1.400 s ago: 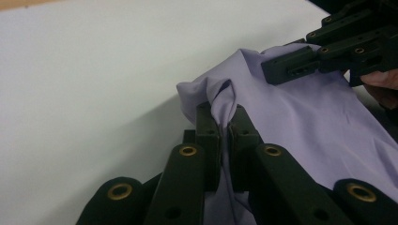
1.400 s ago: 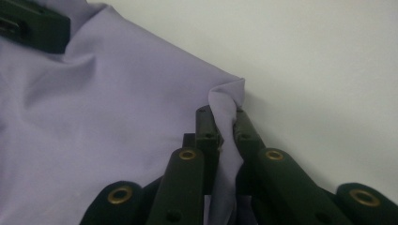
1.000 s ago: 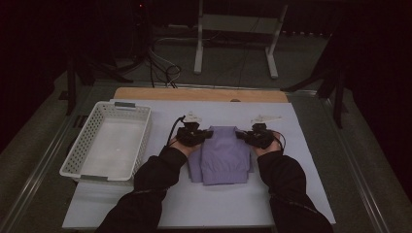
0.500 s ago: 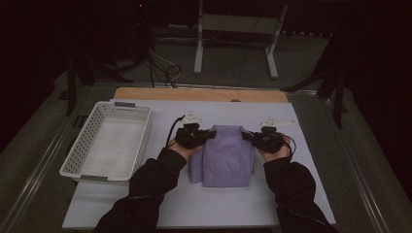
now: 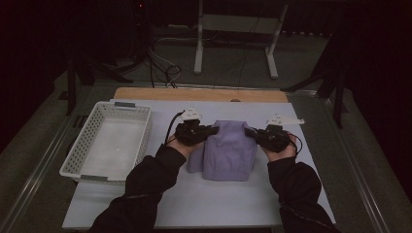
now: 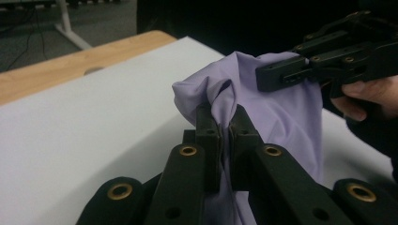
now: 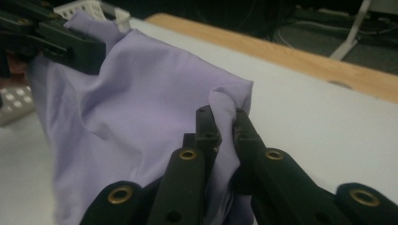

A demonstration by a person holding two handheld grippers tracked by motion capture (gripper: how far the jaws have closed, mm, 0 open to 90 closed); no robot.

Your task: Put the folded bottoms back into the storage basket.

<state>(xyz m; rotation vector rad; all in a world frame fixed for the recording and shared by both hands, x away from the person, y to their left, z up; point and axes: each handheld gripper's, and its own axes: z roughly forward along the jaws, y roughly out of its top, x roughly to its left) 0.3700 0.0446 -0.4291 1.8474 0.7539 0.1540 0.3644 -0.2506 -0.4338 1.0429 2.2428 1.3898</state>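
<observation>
A lilac cloth (image 5: pixel 230 148) hangs in the middle of the white table top, its far edge lifted and its near part lying on the table. My left gripper (image 5: pixel 213 131) is shut on the cloth's far left corner (image 6: pixel 220 96). My right gripper (image 5: pixel 248 132) pinches the far right corner (image 7: pixel 230 105), and its jaws are shut on the fabric. The two grippers face each other across the raised edge. In the left gripper view the right gripper (image 6: pixel 281 75) shows beyond the cloth; in the right gripper view the left gripper (image 7: pixel 70 47) shows at the upper left.
A white slatted basket (image 5: pixel 92 160) stands on the table's left side, with nothing in it. A wooden strip (image 5: pixel 199 94) runs along the far edge. Beyond the table are a metal stand (image 5: pixel 233 24) and cables (image 5: pixel 160 68) on the floor.
Both grippers have risen with the cloth's far corners, so the far edge has come off the table. The hands have moved slightly toward the person.
</observation>
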